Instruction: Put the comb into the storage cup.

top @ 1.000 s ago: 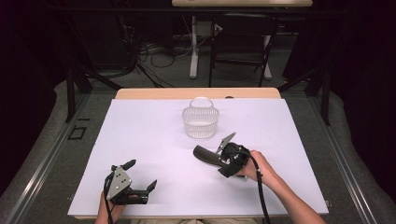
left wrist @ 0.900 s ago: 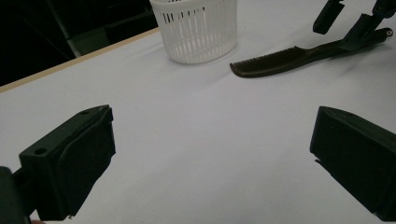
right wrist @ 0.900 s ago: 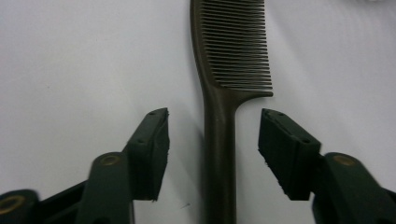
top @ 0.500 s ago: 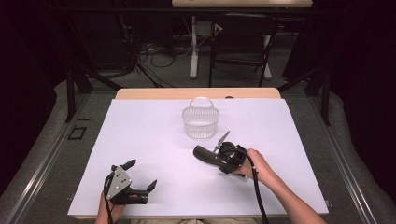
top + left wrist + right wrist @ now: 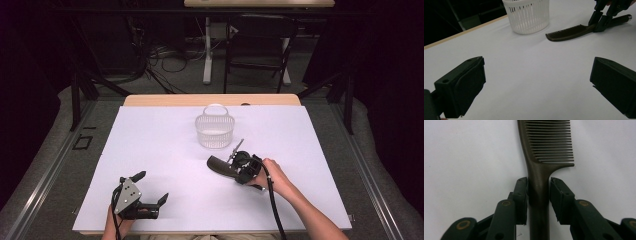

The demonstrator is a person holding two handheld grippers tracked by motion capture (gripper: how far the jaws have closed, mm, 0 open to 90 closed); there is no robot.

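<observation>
At the right gripper (image 5: 538, 182), jaws just closing in around the handle of the dark comb (image 5: 549, 142), handle running straight up between the two pads. In the right gripper view, one pad flush against the handle's side, a hairline gap at the other pad, so bracketed closely, not yet clamped. Teeth of the comb beyond the jaw tips, pointing to the right of that view, flat on the white table (image 5: 461, 157). From the high view, right gripper (image 5: 231, 169) low on the table right of centre, held by the person's right hand (image 5: 272, 175), cable trailing back along the forearm; comb (image 5: 215, 163) sticking out toward the left, lying just in front of the white slatted basket (image 5: 214, 131), near it but apart. Basket upright near the table's far middle, handle raised. At the left gripper (image 5: 151, 187), jaws spread wide with nothing between them, parked near the front left edge, gripped by the left hand (image 5: 112, 225), well apart from the comb. Along the left gripper view, wide-open left gripper (image 5: 536, 82) facing bare table, with basket (image 5: 529, 15), comb (image 5: 569, 32) and right gripper (image 5: 602, 20) farther off.
</observation>
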